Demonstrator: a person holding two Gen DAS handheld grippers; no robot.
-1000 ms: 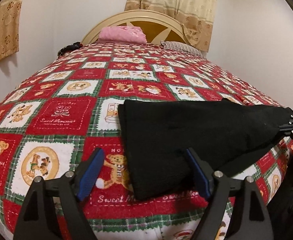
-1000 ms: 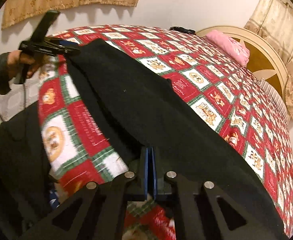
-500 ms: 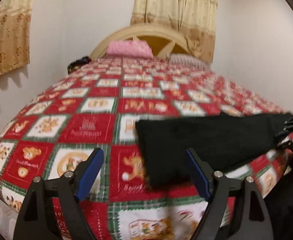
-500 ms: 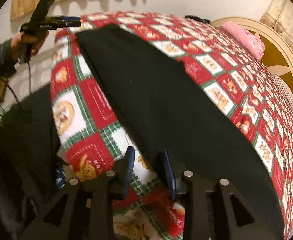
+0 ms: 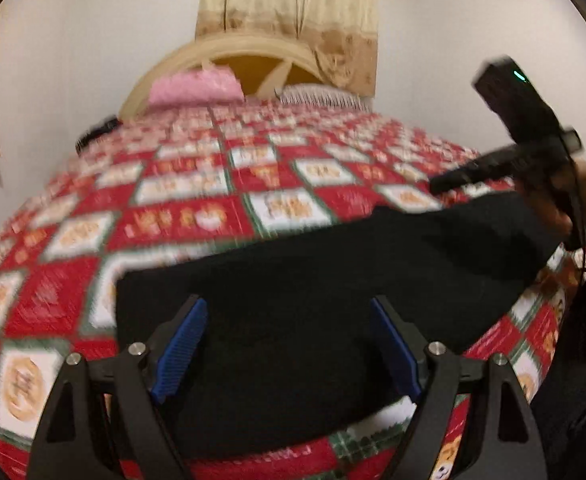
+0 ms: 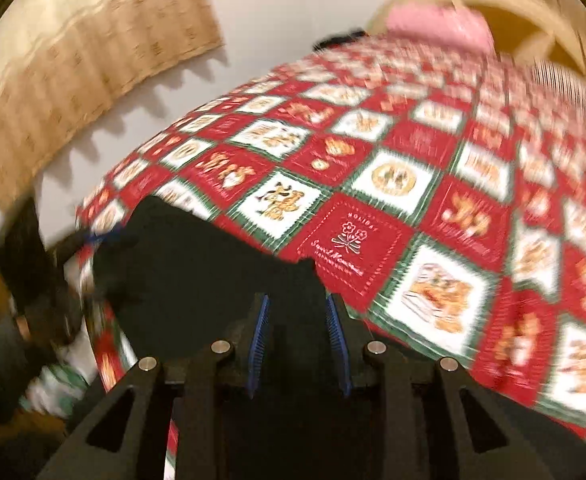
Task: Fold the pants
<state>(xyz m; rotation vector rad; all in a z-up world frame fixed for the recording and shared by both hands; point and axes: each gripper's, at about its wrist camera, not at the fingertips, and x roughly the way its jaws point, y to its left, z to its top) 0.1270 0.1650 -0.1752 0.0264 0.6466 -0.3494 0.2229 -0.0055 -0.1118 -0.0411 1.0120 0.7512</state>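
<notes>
The black pants (image 5: 325, 280) lie flat as a long strip across the near edge of the bed. My left gripper (image 5: 289, 344) is open, its blue pads spread wide just above the left end of the pants. My right gripper (image 6: 299, 344) is open with a narrower gap, above the right end of the pants (image 6: 197, 276). It also shows in the left wrist view (image 5: 509, 160), lifted above the pants at the right. The left gripper shows blurred in the right wrist view (image 6: 93, 240). Neither holds cloth.
The bed carries a red, green and white patchwork quilt (image 5: 221, 184). A pink pillow (image 5: 197, 86) and a cream headboard (image 5: 253, 48) stand at the far end. A dark object (image 5: 97, 130) lies by the left wall. Curtains (image 6: 85, 64) hang on the walls.
My right gripper has let go of the pants, opened and lifted, turning toward the bed. My left gripper has moved right, over the pants' left end. Both views are motion blurred.
</notes>
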